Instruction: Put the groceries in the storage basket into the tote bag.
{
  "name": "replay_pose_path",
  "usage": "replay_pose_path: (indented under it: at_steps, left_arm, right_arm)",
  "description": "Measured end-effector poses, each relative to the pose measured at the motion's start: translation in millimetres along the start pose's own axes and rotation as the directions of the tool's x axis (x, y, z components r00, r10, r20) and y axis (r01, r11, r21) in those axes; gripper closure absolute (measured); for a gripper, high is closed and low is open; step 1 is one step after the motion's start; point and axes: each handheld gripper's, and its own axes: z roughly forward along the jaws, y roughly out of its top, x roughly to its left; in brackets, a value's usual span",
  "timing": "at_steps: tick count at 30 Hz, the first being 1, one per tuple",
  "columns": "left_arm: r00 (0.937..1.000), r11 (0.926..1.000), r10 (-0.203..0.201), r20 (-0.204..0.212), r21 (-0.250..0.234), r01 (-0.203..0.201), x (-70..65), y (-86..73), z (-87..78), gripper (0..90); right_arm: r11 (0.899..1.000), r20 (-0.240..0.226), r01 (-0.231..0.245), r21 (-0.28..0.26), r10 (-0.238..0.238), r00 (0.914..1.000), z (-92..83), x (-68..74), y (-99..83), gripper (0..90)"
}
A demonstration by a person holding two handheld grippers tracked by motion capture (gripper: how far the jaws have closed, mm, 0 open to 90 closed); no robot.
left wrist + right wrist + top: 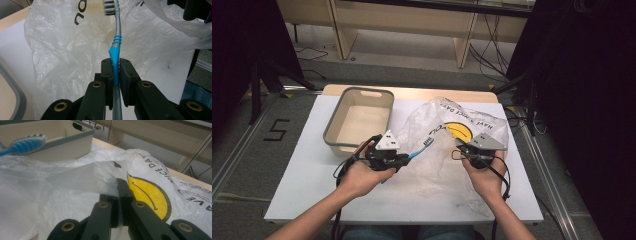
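Note:
A blue and grey toothbrush (419, 150) (117, 47) is clamped by its handle in my left gripper (398, 159) (115, 67), bristle head (28, 143) pointing at the bag. A thin clear plastic bag (447, 135) (75, 55) (62, 182) with a yellow smiley face (150, 195) and black lettering lies crumpled on the white table. My right gripper (464, 150) (119, 195) is shut on a fold of the bag's film near its edge, lifting it a little. The toothbrush head hovers just over the bag's left part.
A beige bin with a grey rim (334, 131) (82, 135) stands empty at the table's back left, close beside the left hand. The white table top (312, 175) has a wooden edge at the back. Shelving legs and cables lie on the floor beyond.

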Motion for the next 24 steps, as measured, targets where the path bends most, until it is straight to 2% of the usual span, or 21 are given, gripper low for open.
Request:
replay_pose_path:
  at_steps: [9,24]
  left_arm:
    - [0.9995,0.9994,0.026,0.016,0.023,-0.026,-9.0,-1.3,6.7,81.7]
    - [0.9991,0.9988,0.033,0.028,0.036,-0.034,-13.6,-3.5,11.8,81.7]
  right_arm:
    - [1.000,0.000,-0.001,-0.004,0.001,1.0000,-0.2,0.0,0.1,90.0]
    - [1.000,0.001,-0.002,-0.005,0.002,1.0000,-0.6,0.0,0.3,90.0]
